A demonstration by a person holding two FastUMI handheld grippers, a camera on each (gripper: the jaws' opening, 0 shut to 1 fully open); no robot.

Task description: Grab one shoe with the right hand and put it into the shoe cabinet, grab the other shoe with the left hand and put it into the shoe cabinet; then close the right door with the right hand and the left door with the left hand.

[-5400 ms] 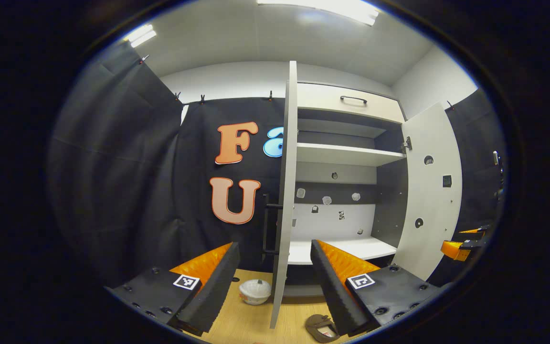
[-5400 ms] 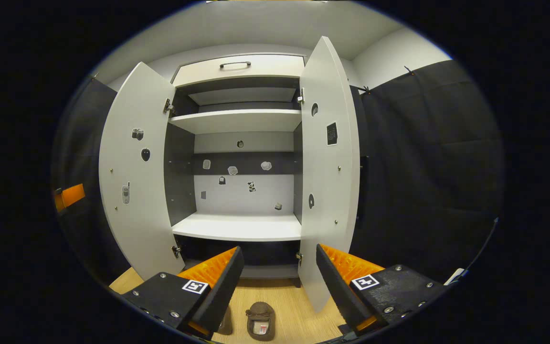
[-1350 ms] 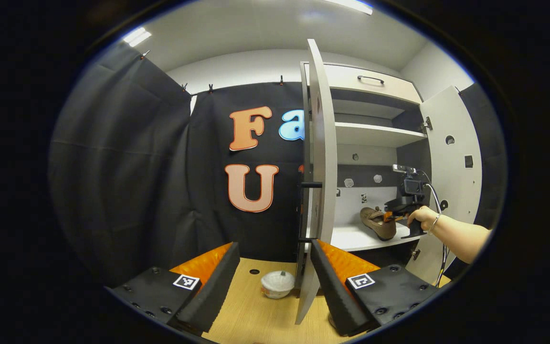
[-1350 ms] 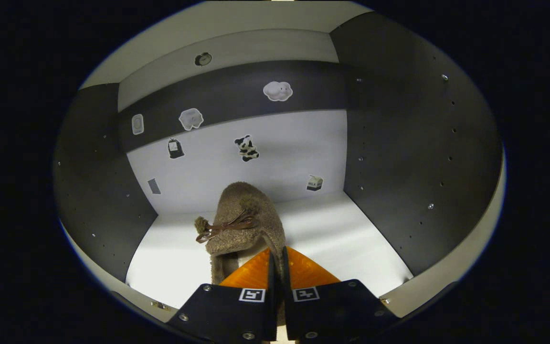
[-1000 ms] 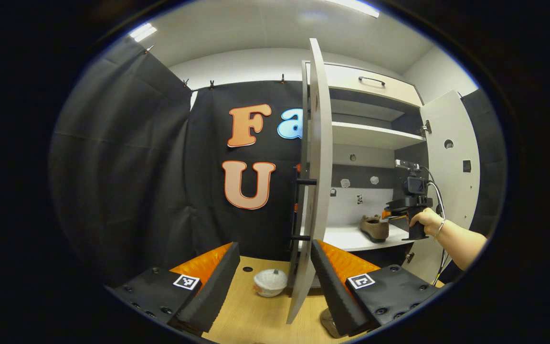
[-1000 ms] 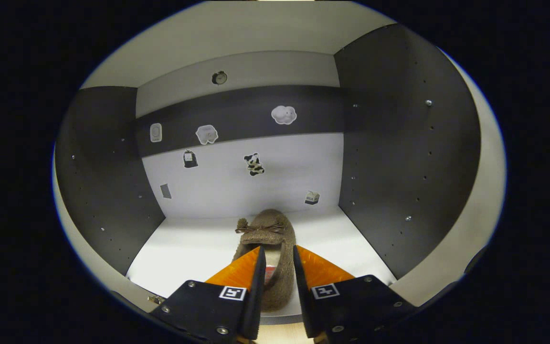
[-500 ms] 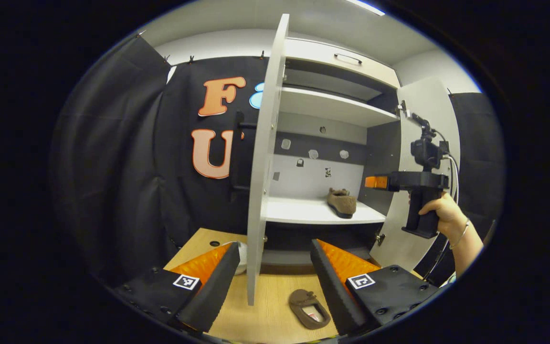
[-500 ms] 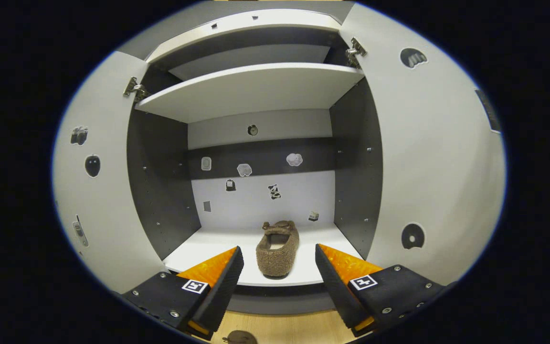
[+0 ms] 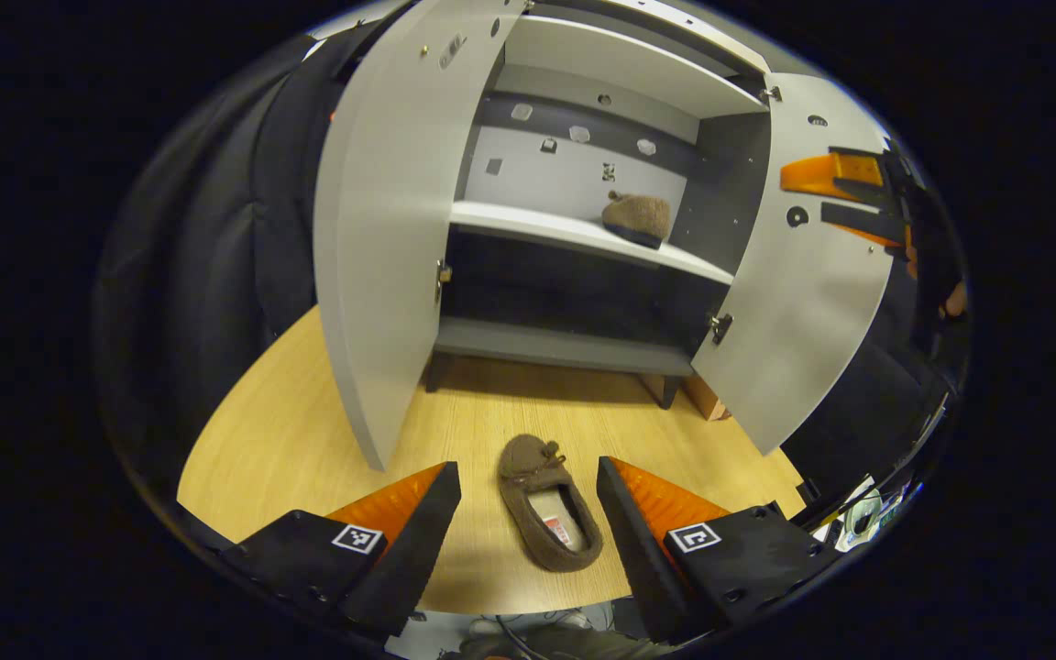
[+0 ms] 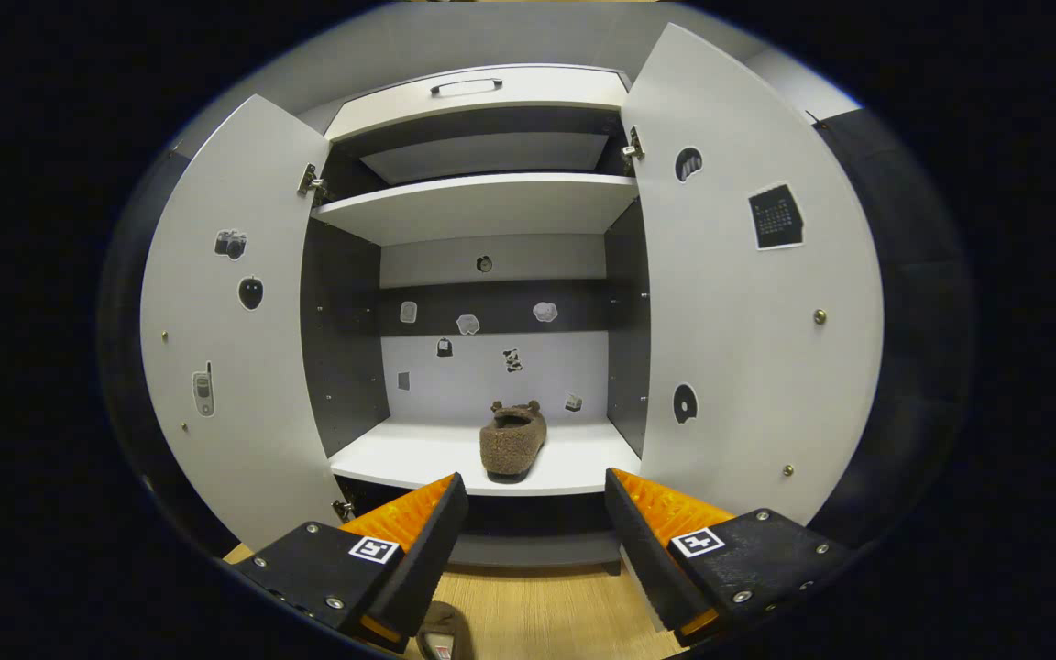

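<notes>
Hovering over the wooden floor (image 9: 308, 431), the left gripper (image 9: 528, 513) has tipped down since a moment ago, fingers wide around the second shoe (image 9: 549, 502), untouched. Beyond it the first shoe (image 10: 511, 440) now rests on the cabinet shelf (image 10: 400, 458), released; the right gripper (image 10: 533, 532) has backed out, fingers wide and empty. One shoe stored, one left. Two doors, left door (image 9: 381, 229) and right door (image 10: 748, 321), both stand open.

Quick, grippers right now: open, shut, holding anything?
Left gripper: open, holding nothing, poised over the shoe on the floor.
Right gripper: open, holding nothing, facing the shoe on the cabinet shelf.
</notes>
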